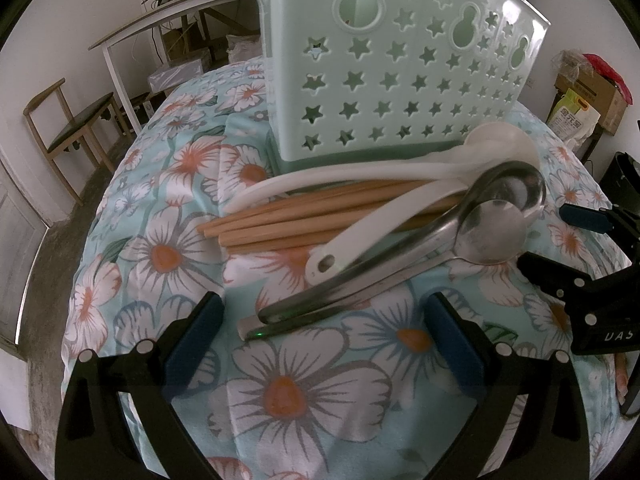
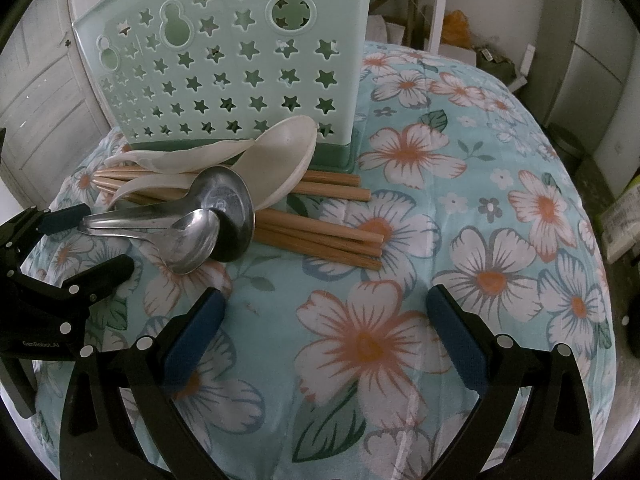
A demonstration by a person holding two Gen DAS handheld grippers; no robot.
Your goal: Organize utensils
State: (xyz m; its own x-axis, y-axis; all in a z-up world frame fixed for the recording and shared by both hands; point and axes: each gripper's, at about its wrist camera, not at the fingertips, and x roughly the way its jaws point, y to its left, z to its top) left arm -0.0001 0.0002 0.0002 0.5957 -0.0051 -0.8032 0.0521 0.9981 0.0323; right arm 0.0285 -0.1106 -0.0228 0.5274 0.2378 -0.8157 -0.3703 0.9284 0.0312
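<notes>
Left wrist only: metal spoons' (image 1: pixel 420 248) handle ends, chair (image 1: pixel 68 136).

White walls, worn grey concrete floor (image 1: pixel 48 264). Wooden chair (image 1: pixel 68 128) with dark seat beside a long white-legged desk (image 1: pixel 160 12). Cardboard box (image 1: pixel 596 92) at far side. White panelled door (image 2: pixel 44 92); grey cabinet (image 2: pixel 592 60). Soft daylight.

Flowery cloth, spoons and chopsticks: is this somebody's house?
Probably a home, perhaps a dining room or spare room. A flowered cloth covers the table, a green utensil holder stands on it, and a wooden chair waits by the wall.
</notes>
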